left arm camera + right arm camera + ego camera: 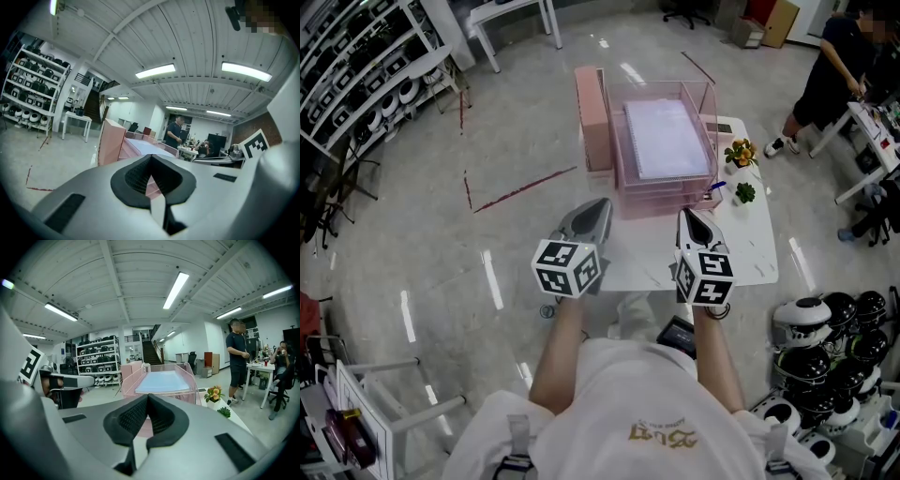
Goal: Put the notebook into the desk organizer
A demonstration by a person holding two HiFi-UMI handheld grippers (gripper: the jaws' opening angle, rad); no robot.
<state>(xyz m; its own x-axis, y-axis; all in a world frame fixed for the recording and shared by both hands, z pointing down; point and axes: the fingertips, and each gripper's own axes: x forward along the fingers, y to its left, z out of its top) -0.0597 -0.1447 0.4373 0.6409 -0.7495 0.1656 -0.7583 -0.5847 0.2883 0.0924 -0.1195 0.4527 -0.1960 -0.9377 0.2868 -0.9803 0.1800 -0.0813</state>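
Evidently the notebook (pixel 666 139) is already lodged in the top tray of the pink desk organizer (pixel 617 159), at the upper centre of the head view. It lies flat and square within the mesh walls, so the placing is judged done or nearly so. Both tools are held off from it, over the near edge of the white table (pixel 755 253) at centre frame. The left gripper (pixel 602 206) is seen with its jaws pressed together and nothing between them. The same is read for the right gripper (pixel 687 217): pads met, empty. This is taken to be a resting pose, since neither tip touches the organizer.

A taller pink upright section (pixel 591 112) is set against the organizer's left side. Right of the trays, a small pot of orange flowers (pixel 739 152) and a green plant (pixel 745 193) are stood on the table. They are near enough to be knocked should the right tool be swung that way. A standing person (pixel 825 75) is seen at upper right, well apart, and helmets (pixel 820 352) are stacked at lower right. Nothing is found between the grippers and the organizer.
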